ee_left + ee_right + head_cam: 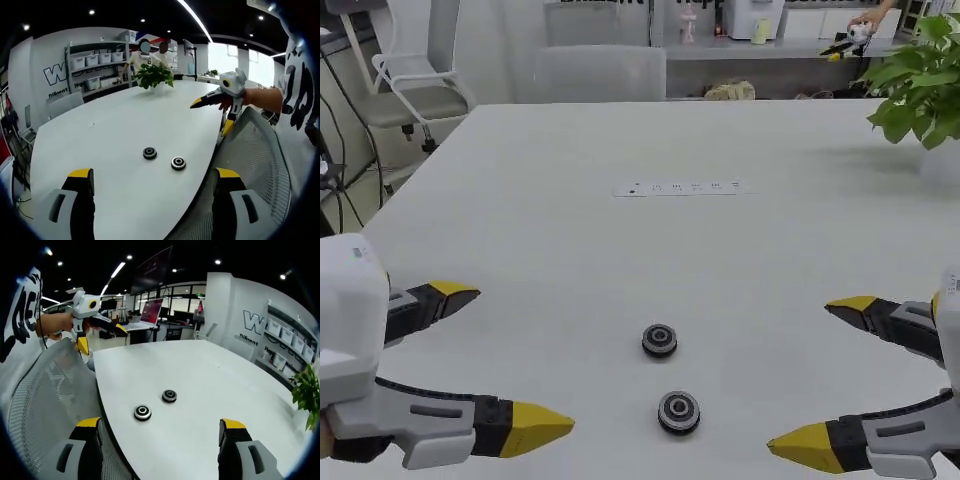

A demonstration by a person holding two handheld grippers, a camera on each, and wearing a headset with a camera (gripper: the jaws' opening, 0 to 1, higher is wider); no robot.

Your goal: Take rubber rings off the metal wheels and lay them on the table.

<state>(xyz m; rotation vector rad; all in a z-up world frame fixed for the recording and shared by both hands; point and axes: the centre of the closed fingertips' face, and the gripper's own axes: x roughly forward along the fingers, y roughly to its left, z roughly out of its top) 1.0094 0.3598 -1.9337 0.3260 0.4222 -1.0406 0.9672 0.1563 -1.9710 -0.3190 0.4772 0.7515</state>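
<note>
Wide white table (620, 250), and both tools hang over its near edge: left gripper (520, 360) and right gripper (800, 372), jaws spread wide, nothing held. Between them two wheels lie flat, hubs up: the far wheel (660, 340) and the near wheel (678, 411), one just behind the other, not touching. Black rings (678, 430) are on both. The near wheel sits about midway, a shade closer to the right gripper, I'd say, so that one has the shorter reach.
</note>
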